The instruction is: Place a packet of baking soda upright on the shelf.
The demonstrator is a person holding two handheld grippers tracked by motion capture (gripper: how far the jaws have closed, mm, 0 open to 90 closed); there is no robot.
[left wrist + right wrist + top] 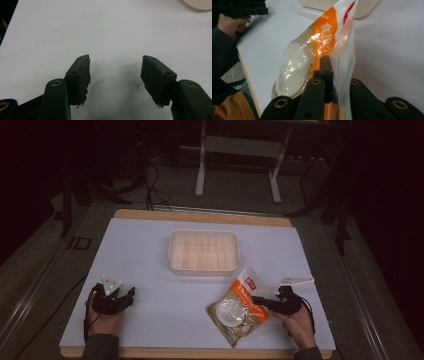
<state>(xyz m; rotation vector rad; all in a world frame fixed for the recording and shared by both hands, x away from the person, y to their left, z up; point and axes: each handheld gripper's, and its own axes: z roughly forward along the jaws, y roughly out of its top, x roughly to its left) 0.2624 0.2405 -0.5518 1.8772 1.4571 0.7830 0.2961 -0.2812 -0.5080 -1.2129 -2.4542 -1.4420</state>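
Note:
A clear and orange snack bag (239,307) with white round pieces inside lies at the front right of the white table cover (165,295). My right gripper (262,301) is shut on the bag's right edge; in the right gripper view the bag (312,57) rises between the black jaws, pinched at the film. My left gripper (127,295) rests at the front left, held by a hand, its jaws wide apart. In the left gripper view the left gripper (115,75) has only bare white surface between its fingers (80,75).
A cream plastic tray (203,251), empty with a ribbed floor, stands in the middle of the table behind the bag. The wooden table edge (200,353) runs along the front. A metal stand (240,150) and cables sit on the dark floor beyond.

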